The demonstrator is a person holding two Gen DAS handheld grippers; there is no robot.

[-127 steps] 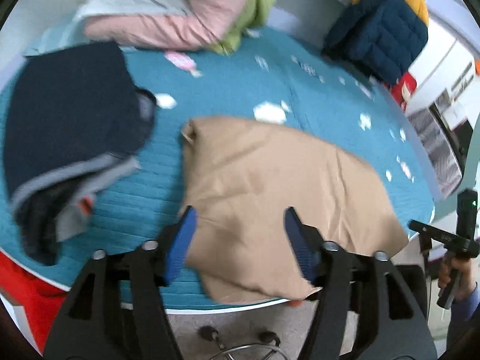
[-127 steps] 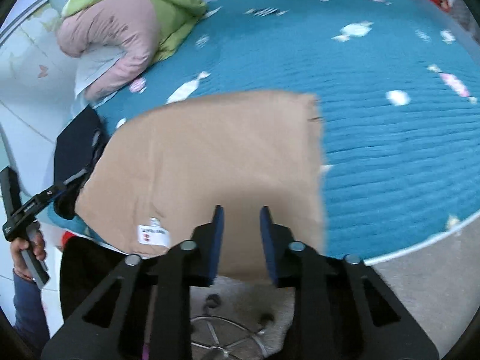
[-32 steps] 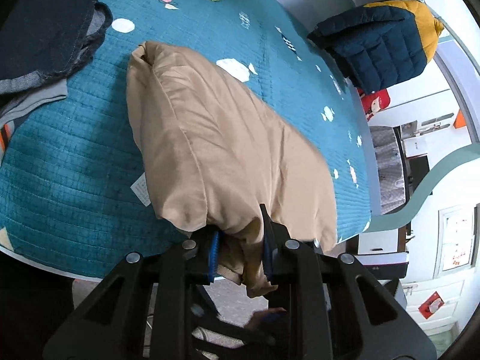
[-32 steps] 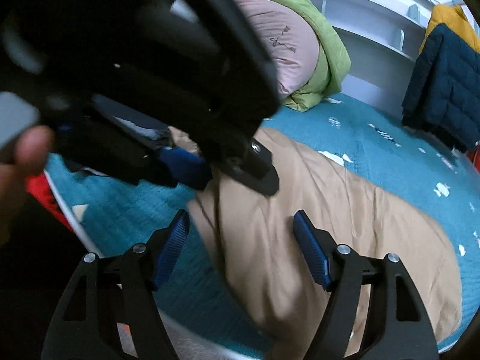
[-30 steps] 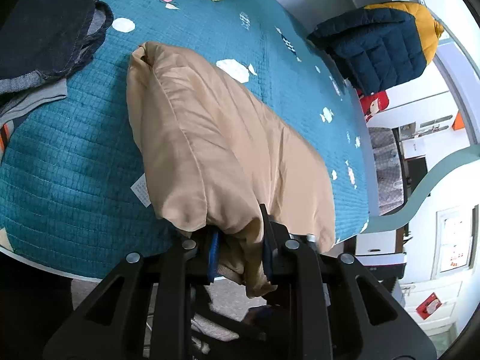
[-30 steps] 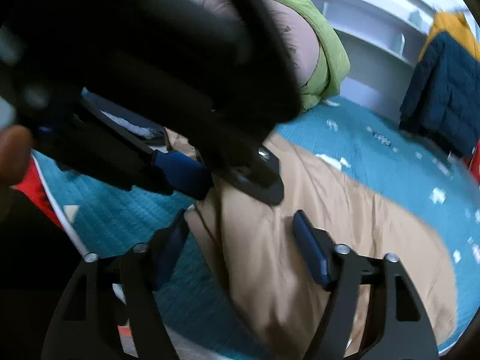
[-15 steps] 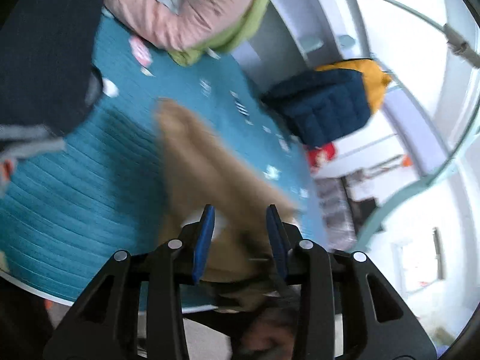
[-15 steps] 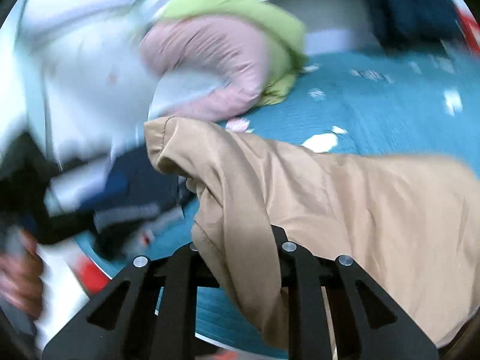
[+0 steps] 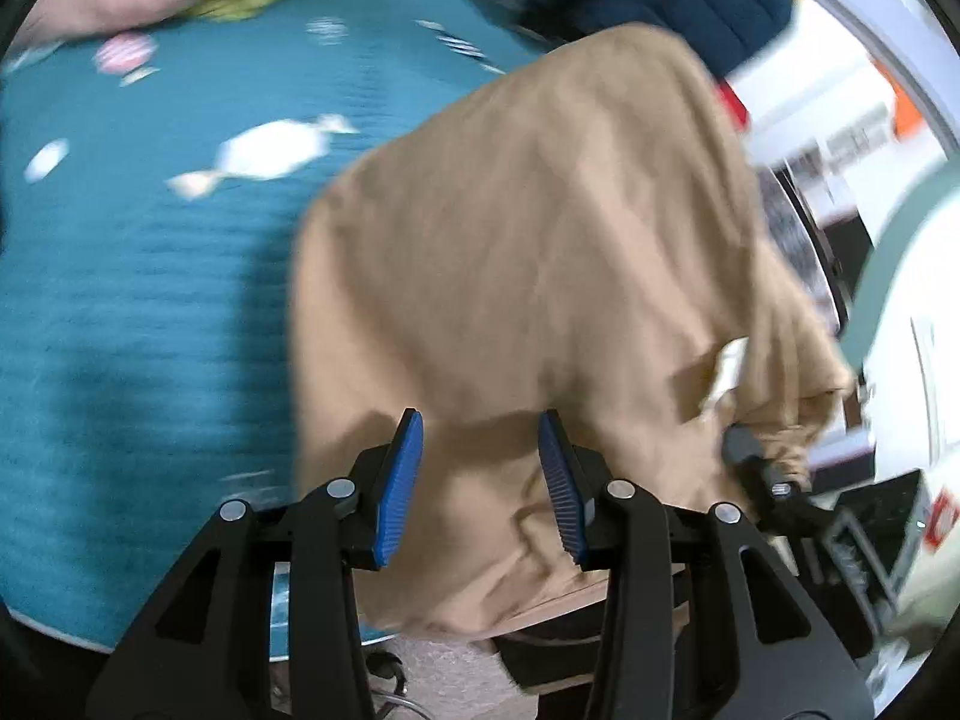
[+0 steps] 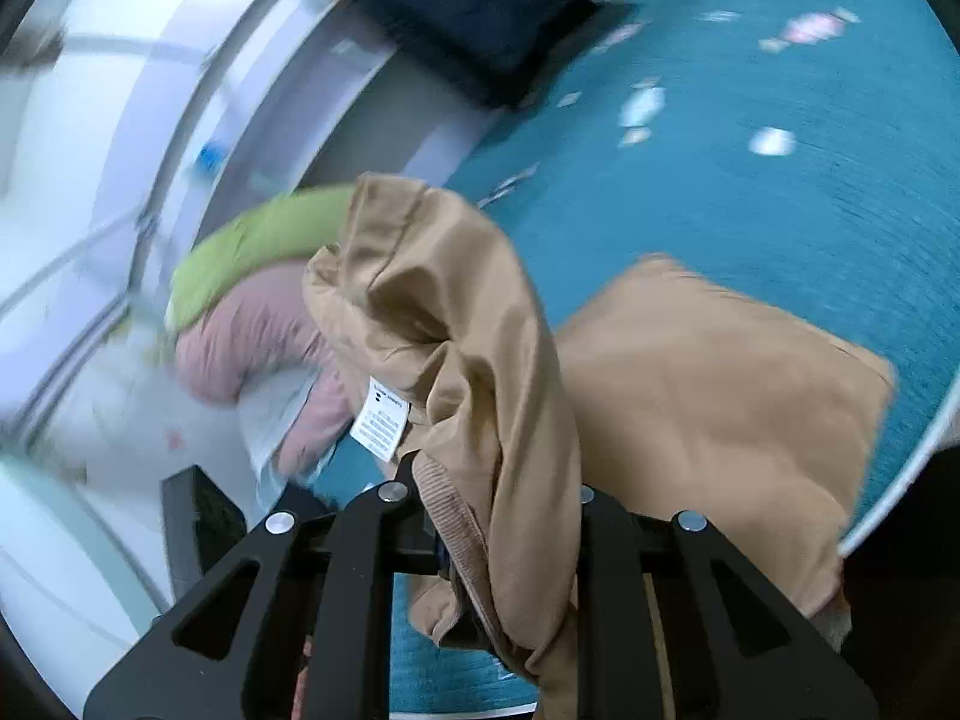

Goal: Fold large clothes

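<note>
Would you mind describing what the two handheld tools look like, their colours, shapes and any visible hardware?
The left tool has matte black, angular linkage arms with triangular cut-outs, silver round pivot bolts, and two ribbed bright-blue finger pads. The right tool has the same black frame and silver bolts; tan fabric covers its pads. No cables, sleeves or markings show.

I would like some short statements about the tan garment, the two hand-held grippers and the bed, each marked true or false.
1. The right hand-held gripper is shut on the tan garment. True.
2. The left hand-held gripper is clamped on the garment. False: its blue pads stand apart, with no cloth pinched between them.
3. The bed cover is teal with a candy print. True.
4. A white care label shows on the garment. True.
5. The garment lies flat on the cover. False: part is lifted and bunched at the right hand-held gripper.
</note>
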